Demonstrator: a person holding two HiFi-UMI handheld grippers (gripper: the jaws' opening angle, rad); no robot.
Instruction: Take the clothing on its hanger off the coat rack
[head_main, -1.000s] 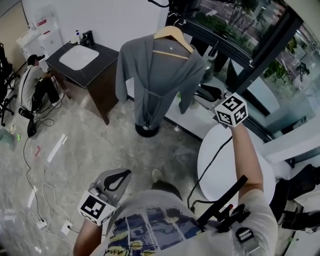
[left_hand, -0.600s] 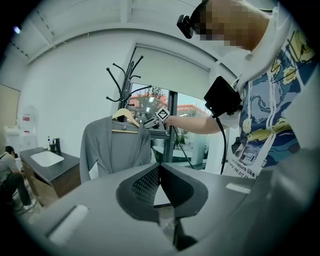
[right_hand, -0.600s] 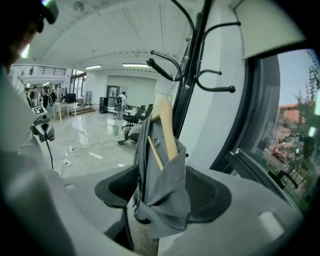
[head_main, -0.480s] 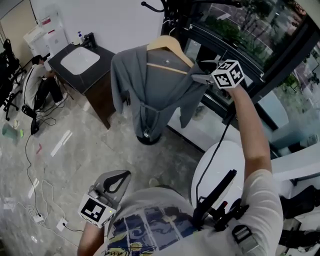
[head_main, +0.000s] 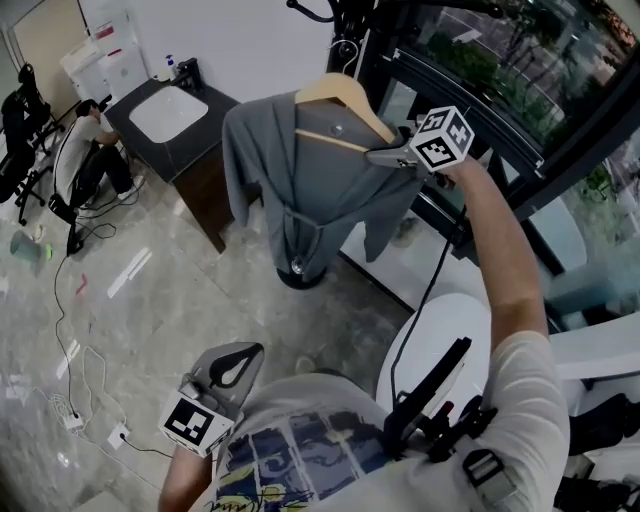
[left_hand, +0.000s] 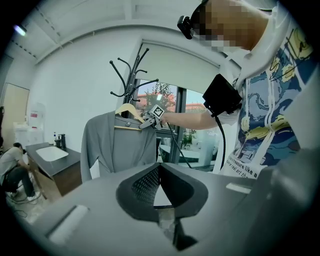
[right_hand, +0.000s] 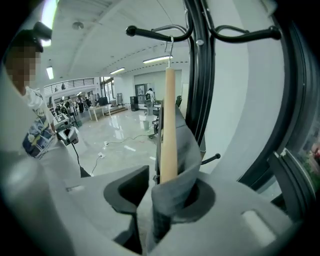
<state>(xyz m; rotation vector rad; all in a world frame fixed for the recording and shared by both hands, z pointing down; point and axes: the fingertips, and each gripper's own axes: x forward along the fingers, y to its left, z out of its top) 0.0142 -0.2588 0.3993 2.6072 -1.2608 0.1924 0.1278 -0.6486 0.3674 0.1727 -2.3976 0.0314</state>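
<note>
A grey robe (head_main: 300, 180) hangs on a wooden hanger (head_main: 340, 95), hooked on the black coat rack (head_main: 340, 15) by the window. My right gripper (head_main: 385, 155) is raised to the hanger's right shoulder. In the right gripper view its jaws (right_hand: 165, 200) are closing, with the wooden hanger arm (right_hand: 169, 125) and bunched grey cloth (right_hand: 175, 185) pinched between them. The hanger's metal hook (right_hand: 170, 47) still sits over a rack prong. My left gripper (head_main: 250, 350) hangs low by my waist, shut and holding nothing. From there it sees the robe (left_hand: 117, 145) at a distance.
A dark cabinet with a white sink (head_main: 170, 110) stands left of the rack. A person (head_main: 85, 150) crouches beside it. Cables (head_main: 70, 380) trail over the marble floor. A round white table (head_main: 440, 340) is below my right arm, and black window frames (head_main: 500, 130) run behind the rack.
My right gripper rose from beside the white table to the hanger's right shoulder, and its jaws now enclose the hanger arm and cloth. The left gripper stayed put.
</note>
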